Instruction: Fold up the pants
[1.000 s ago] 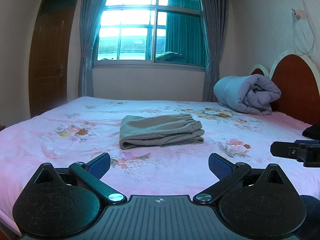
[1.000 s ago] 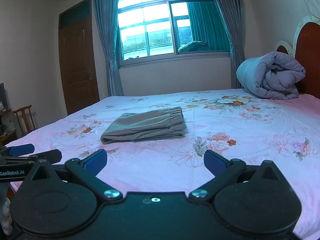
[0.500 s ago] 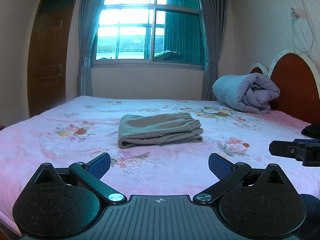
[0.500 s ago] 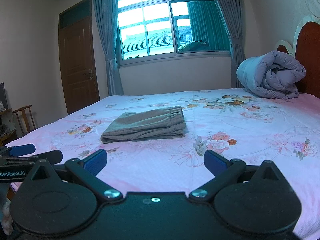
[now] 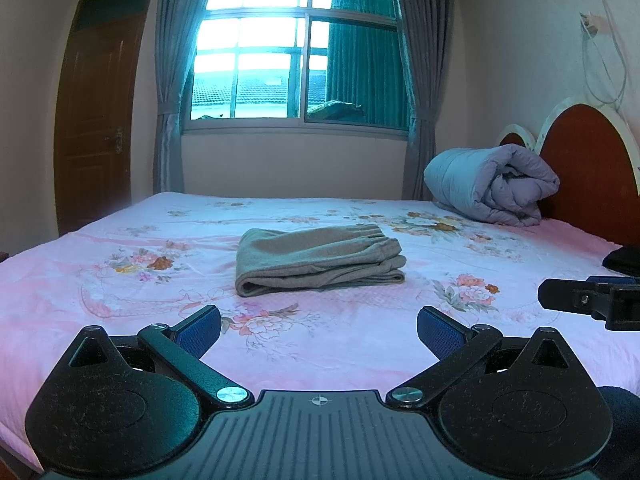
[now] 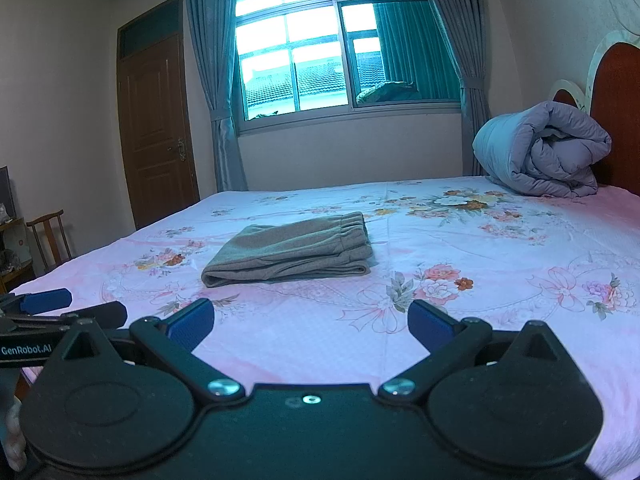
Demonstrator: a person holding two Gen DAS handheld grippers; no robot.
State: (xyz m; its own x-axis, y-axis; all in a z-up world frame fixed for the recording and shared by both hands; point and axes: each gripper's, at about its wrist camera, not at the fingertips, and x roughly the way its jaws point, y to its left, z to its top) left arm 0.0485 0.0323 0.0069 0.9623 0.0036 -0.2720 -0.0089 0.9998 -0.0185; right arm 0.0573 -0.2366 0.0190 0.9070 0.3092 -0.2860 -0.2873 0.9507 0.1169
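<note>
The grey-brown pants (image 5: 320,258) lie folded in a compact stack in the middle of the pink floral bed (image 5: 120,292), waistband to the right; they also show in the right wrist view (image 6: 290,252). My left gripper (image 5: 319,330) is open and empty, held back from the pants near the bed's front edge. My right gripper (image 6: 311,324) is open and empty, also short of the pants. The right gripper's tip shows at the right edge of the left wrist view (image 5: 588,302), and the left gripper's fingers show at the left edge of the right wrist view (image 6: 60,308).
A rolled grey-blue duvet (image 5: 492,186) sits at the head of the bed against the red headboard (image 5: 588,168). A dark item (image 5: 624,258) lies at the bed's right edge. A wooden chair (image 6: 48,236) and a door (image 6: 156,132) are left of the bed.
The left wrist view has drifted slightly, so the pants sit a touch further left and higher. The pants and both open grippers are otherwise unchanged.
</note>
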